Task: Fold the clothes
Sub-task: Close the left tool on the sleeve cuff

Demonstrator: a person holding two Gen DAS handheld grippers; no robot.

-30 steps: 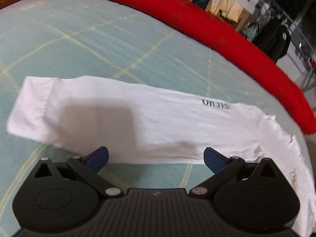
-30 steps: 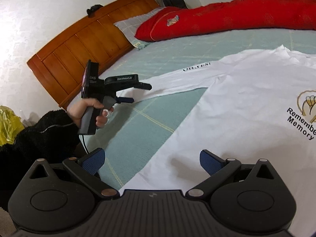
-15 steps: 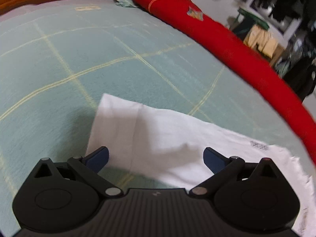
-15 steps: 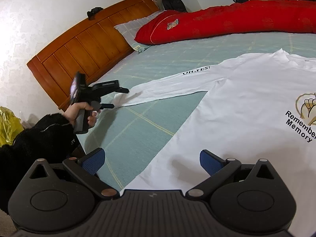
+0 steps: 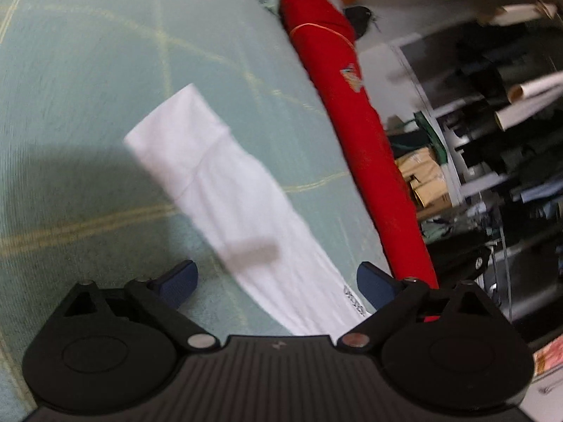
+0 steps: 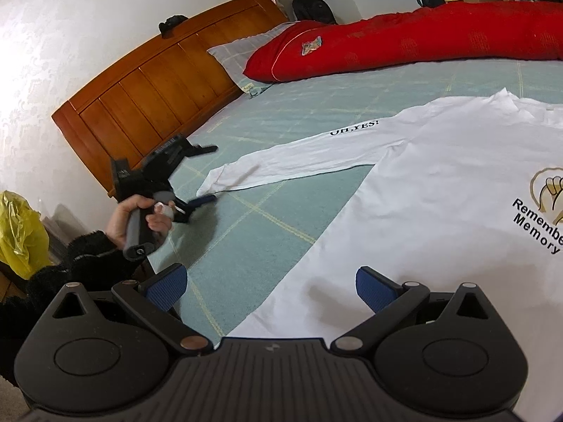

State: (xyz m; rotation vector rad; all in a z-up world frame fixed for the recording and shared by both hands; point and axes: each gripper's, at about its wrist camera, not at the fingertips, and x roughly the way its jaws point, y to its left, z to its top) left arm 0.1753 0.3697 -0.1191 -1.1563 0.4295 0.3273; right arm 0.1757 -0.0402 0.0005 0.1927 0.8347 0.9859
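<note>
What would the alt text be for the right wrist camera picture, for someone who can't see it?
A white long-sleeved shirt lies flat on a green bed, one sleeve stretched toward a wooden headboard. A hand points the left gripper, open, at the cuff. The open right gripper frames the foreground.

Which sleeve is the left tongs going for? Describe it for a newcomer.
On the green checked bedsheet, a white long-sleeved shirt lies flat. One sleeve stretches towards the wooden headboard, its cuff nearest the open left tongs. It carries black "OH,YES!" lettering.
</note>
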